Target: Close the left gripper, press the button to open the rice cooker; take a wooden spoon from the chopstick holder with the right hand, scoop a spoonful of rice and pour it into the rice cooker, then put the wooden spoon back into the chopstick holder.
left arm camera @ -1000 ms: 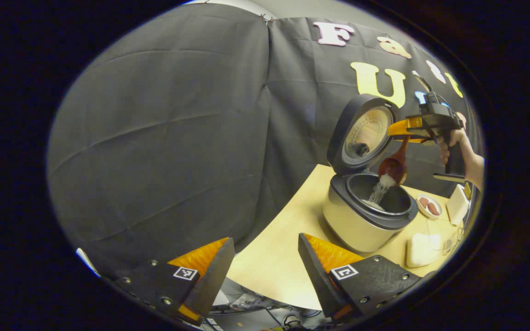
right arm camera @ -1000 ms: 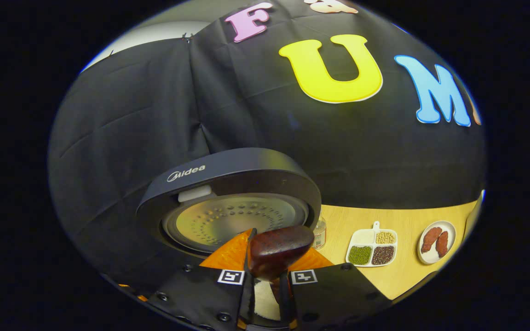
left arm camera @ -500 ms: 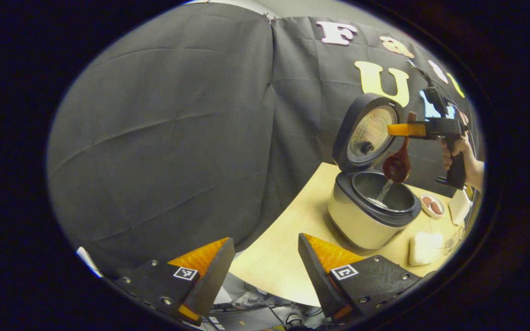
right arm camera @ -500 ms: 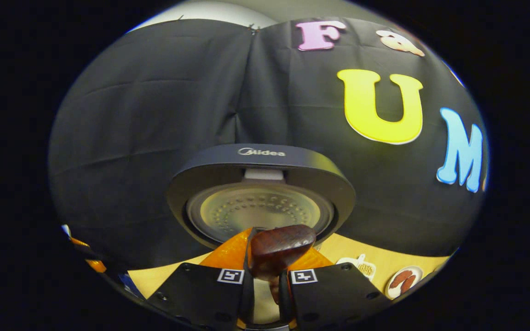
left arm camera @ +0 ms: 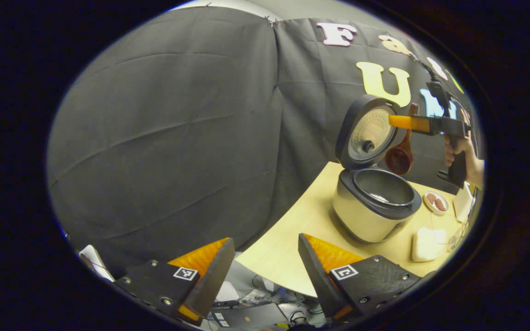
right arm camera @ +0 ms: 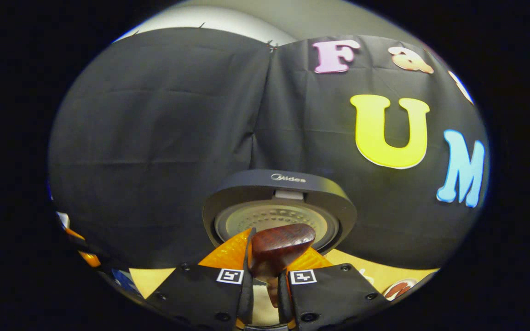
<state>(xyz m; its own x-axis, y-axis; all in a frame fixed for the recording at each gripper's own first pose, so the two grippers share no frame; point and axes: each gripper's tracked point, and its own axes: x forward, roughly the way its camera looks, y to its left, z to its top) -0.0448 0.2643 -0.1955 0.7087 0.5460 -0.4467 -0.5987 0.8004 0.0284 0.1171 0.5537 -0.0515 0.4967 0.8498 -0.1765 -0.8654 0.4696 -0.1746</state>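
Note:
The cream rice cooker (left arm camera: 366,220) stands on the wooden table (left arm camera: 292,248) with its dark lid (left arm camera: 368,131) swung up. Some white rice (left arm camera: 379,197) lies in its pot. Above the pot's far rim, my right gripper (left arm camera: 400,122) is shut on the handle of the dark wooden spoon (left arm camera: 399,157), whose bowl hangs down with no rice falling. A hand (left arm camera: 459,149) holds that gripper. In the right gripper view the spoon's handle end (right arm camera: 281,241) sticks up between the right gripper's (right arm camera: 267,259) closed fingers, facing the lid (right arm camera: 279,202). My left gripper (left arm camera: 265,264) hangs open off the table's near edge.
A small plate with reddish pieces (left arm camera: 436,202) lies right of the cooker, and its edge (right arm camera: 398,289) peeks in low in the right gripper view. White objects (left arm camera: 426,243) sit near the table's right front. Cables and clutter (left arm camera: 256,308) lie below the table edge.
The stream of rice from the spoon into the pot has stopped. The right gripper has risen and drawn back from the cooker with the spoon. The left gripper has stayed open.

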